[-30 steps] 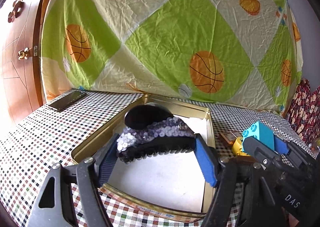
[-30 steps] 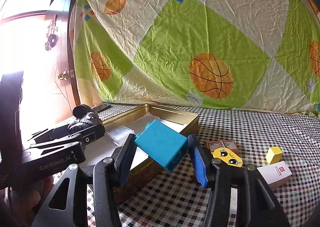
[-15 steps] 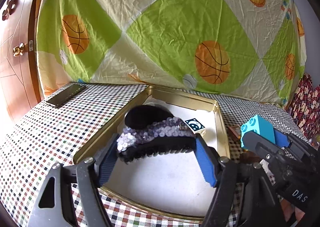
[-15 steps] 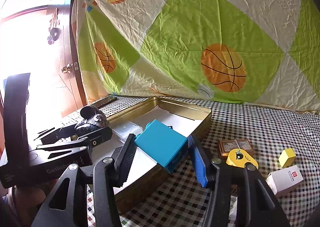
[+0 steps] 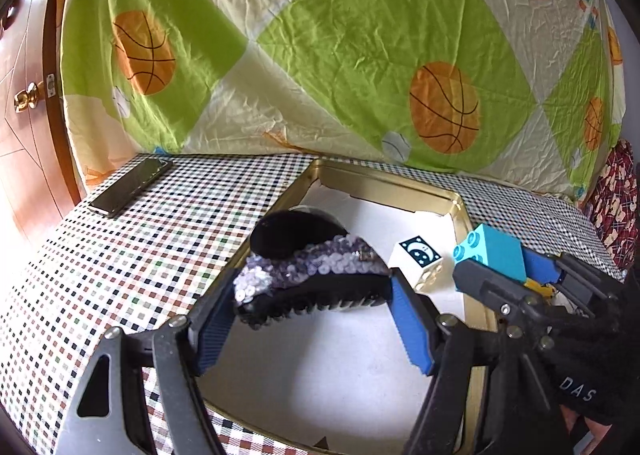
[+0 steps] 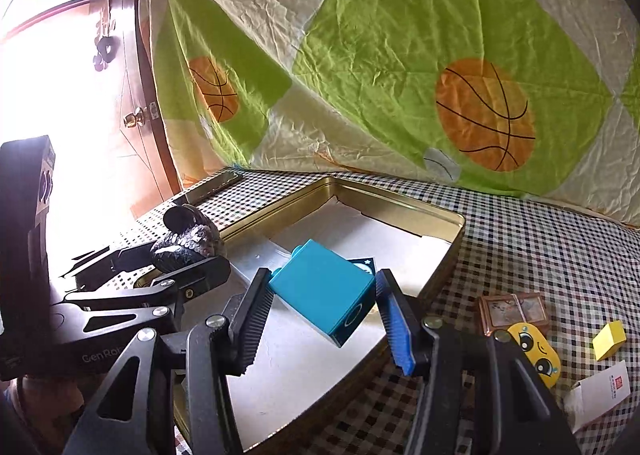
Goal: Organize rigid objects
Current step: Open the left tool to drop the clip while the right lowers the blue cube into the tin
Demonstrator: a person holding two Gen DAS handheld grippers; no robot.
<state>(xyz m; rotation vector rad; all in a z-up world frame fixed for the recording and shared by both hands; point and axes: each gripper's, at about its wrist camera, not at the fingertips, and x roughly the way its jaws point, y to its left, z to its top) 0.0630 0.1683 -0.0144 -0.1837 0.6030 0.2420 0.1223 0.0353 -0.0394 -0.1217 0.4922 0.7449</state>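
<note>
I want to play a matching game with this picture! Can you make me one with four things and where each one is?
Things:
1. sequined hair clip
2. turquoise block
3. white cube
4. phone

Places:
A. on the checked cloth, outside the tin
B. in the left tongs
C. lying inside the gold tin
D. in the right tongs

Pairs: 1-B, 2-D, 3-C, 4-A

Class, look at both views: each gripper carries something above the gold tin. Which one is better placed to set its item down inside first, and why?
Probably left. The left gripper holds the sequined hair clip over bare white liner in the tin. The right gripper's blue block hangs tilted, nearer the rim.
</note>
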